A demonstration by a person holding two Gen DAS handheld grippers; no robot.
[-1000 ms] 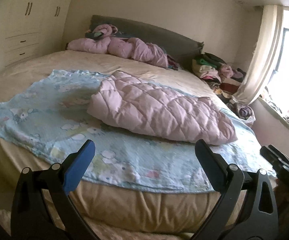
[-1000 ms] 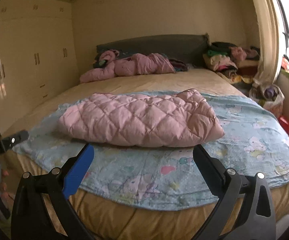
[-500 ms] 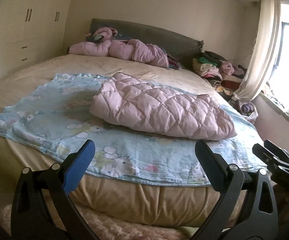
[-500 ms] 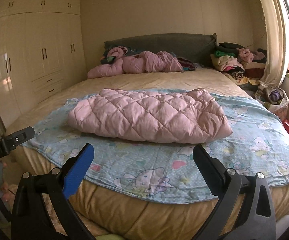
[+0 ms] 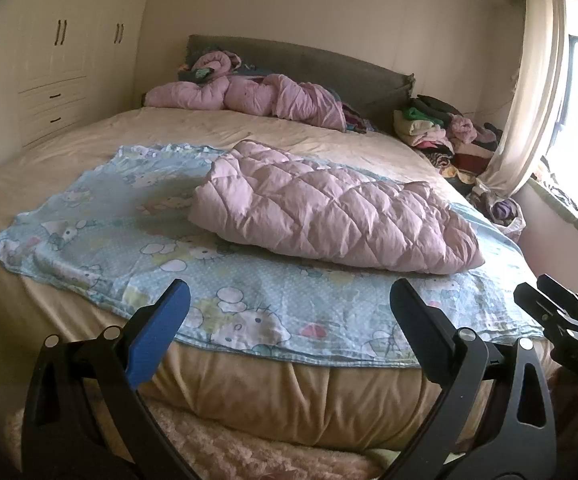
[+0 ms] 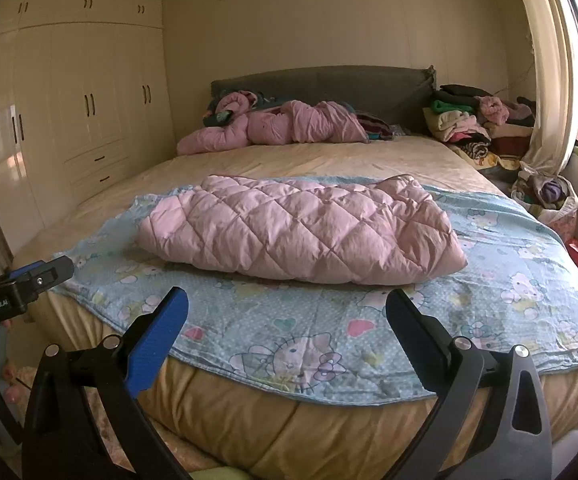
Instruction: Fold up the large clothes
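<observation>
A pink quilted down jacket (image 5: 329,216) (image 6: 301,232) lay folded into a puffy bundle on a light blue cartoon-print sheet (image 5: 137,216) (image 6: 509,264), which was spread over the foot half of a large bed (image 5: 289,392) (image 6: 289,420) with a tan cover. The left gripper (image 5: 289,312) hung off the foot of the bed, its jaws spread wide with nothing between them, well apart from the jacket. The right gripper (image 6: 287,312) hung likewise off the foot of the bed, jaws spread wide and empty; it also showed at the right edge of the left wrist view (image 5: 561,320), while the left gripper appeared at the left edge of the right wrist view (image 6: 21,288).

At the head of the bed, against a grey headboard (image 5: 309,64) (image 6: 329,84), lay a crumpled pink padded garment (image 5: 257,96) (image 6: 273,124). Beside the bed's head, near a cream curtain (image 5: 529,92) (image 6: 553,80), sat a pile of mixed clothes (image 5: 445,132) (image 6: 477,120). A cream wardrobe (image 5: 57,52) (image 6: 81,100) stood along the bed's other side.
</observation>
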